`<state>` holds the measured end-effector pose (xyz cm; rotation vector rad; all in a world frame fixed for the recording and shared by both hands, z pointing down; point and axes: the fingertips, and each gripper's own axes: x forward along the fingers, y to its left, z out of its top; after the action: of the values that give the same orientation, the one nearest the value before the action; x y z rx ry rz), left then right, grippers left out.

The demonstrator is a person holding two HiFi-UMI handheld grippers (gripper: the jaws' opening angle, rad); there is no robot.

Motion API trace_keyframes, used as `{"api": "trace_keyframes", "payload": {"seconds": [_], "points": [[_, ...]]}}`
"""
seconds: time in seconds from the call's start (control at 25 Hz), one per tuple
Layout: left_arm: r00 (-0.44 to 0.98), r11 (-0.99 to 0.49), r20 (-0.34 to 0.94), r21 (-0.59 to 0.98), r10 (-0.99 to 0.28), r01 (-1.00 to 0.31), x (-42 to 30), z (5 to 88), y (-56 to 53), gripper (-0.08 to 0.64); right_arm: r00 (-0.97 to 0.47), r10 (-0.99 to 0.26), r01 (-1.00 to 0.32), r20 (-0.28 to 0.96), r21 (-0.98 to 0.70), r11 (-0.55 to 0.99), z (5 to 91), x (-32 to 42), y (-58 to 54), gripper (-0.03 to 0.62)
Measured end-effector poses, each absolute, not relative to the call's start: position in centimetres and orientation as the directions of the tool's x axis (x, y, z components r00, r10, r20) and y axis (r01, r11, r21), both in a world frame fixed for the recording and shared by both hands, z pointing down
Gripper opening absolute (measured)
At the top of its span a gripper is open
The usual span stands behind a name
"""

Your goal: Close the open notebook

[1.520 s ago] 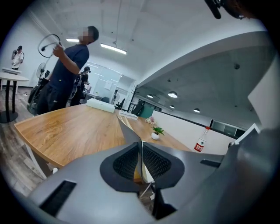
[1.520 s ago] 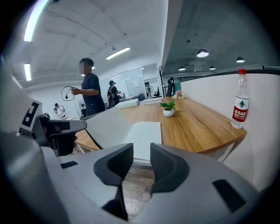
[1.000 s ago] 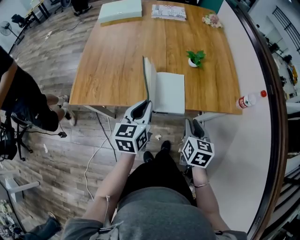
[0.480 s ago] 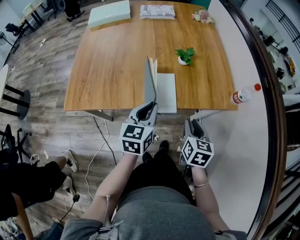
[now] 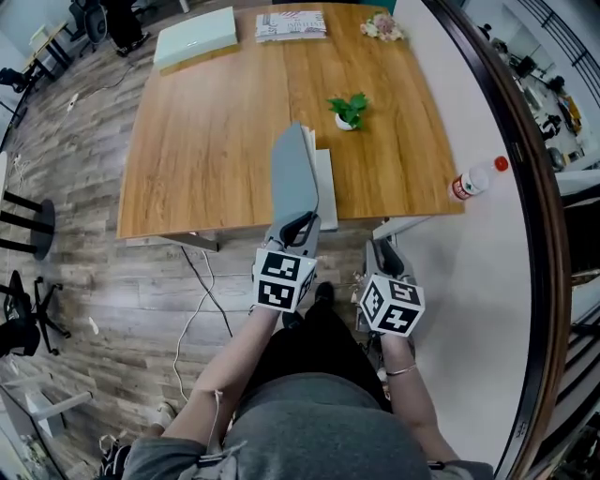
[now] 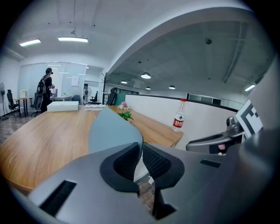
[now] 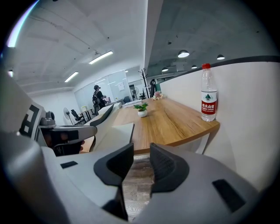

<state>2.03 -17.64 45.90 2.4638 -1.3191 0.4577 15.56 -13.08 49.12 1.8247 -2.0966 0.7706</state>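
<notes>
The notebook lies at the near edge of the wooden table. Its grey cover is raised and leans to the right over the white pages. My left gripper is shut on the cover's near edge. In the left gripper view the thin grey cover runs between the pads of my left gripper. My right gripper hovers off the table's near edge, right of the notebook, open with nothing between its jaws. The right gripper view shows my right gripper with the floor under it and the white page at the left.
A small potted plant stands just beyond the notebook. A water bottle stands on the white ledge at the right. A pale green box, a magazine and flowers lie at the table's far edge.
My left gripper has carried the cover to the right: it stood upright and now tips over the white pages. The right gripper has barely shifted.
</notes>
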Motion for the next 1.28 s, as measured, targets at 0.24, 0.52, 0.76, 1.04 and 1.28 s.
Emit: {"api": "trace_keyframes", "payload": {"seconds": [0.24,0.52,0.76,1.04,1.28], "points": [[0.536,-0.572,0.476,0.081,-0.697,-0.816,3.8,47.7,-17.9,0.046,-0.165,-0.835,-0.973,0.525,-0.226,0.05,49.4,16.5,-13.0,0.123],[0.527,-0.607,0.553,0.048,-0.646,-0.793,5.2,49.9,-18.1,0.046,-0.144,-0.829,-0.972,0.54,-0.234,0.017,50.0,17.9,-12.8,0.123],[0.511,-0.612,0.599,0.043,-0.617,-0.79,6.0,51.7,-18.3,0.046,-0.136,-0.823,-0.972,0.552,-0.237,0.002,50.6,18.7,-12.9,0.123],[0.485,-0.61,0.644,0.037,-0.591,-0.792,6.3,53.2,-18.4,0.046,-0.126,-0.817,-0.971,0.563,-0.238,-0.015,51.0,19.7,-13.2,0.121],[0.469,-0.608,0.669,0.032,-0.577,-0.793,6.6,54.1,-18.2,0.048,-0.124,-0.814,-0.969,0.567,-0.245,-0.023,51.3,20.3,-13.3,0.121]]}}
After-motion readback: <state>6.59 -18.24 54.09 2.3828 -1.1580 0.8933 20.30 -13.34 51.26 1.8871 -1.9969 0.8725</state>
